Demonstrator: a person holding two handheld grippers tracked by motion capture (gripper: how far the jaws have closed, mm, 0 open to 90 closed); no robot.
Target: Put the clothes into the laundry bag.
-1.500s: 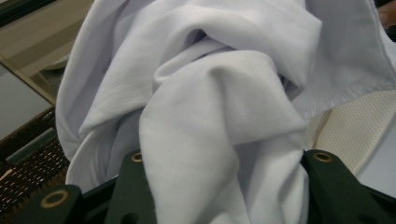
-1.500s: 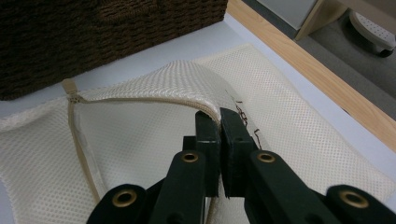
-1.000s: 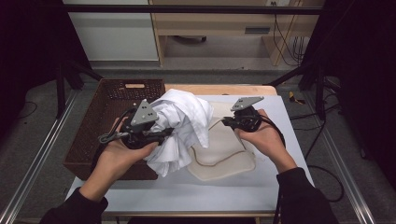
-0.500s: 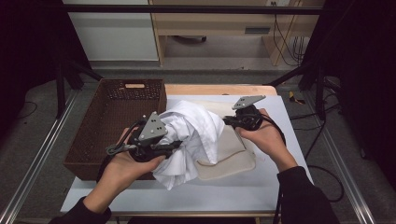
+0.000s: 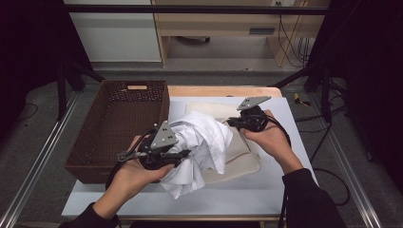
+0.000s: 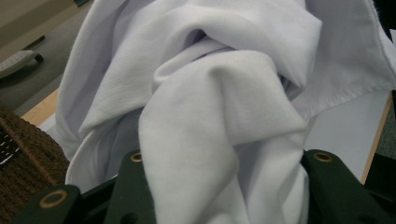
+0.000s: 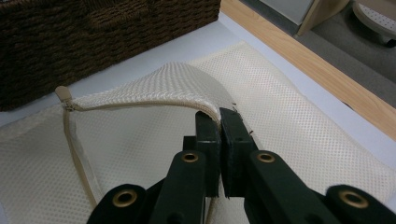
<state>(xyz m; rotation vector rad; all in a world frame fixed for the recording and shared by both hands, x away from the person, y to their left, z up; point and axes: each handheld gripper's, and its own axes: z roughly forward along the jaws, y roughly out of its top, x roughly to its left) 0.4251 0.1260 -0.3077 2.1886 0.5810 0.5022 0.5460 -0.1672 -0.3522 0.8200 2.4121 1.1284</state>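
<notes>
A crumpled white cloth (image 5: 205,141) hangs bunched from my left gripper (image 5: 184,155), which is shut on it at the table's front left. In the left gripper view the cloth (image 6: 210,107) bulges up between the two black jaws of the left gripper (image 6: 229,161). A cream mesh bag (image 5: 240,159) lies flat on the white table beneath and beside the cloth. My right gripper (image 5: 232,122) is shut on the bag's zippered edge. In the right gripper view the right gripper (image 7: 219,116) pinches that edge and lifts the mesh bag's (image 7: 154,154) top layer into an arch, with the zipper pull (image 7: 62,93) at the far left.
A brown wicker basket (image 5: 119,124) stands at the table's left, close to my left hand, and it shows as a wall (image 7: 93,37) behind the bag. The table's wooden far edge (image 5: 223,91) lies behind the bag. Bare white table top (image 5: 237,194) runs along the front.
My left hand has carried the white cloth down and toward the front, so it now drapes lower over the bag. The right gripper has kept still on the bag's edge.
</notes>
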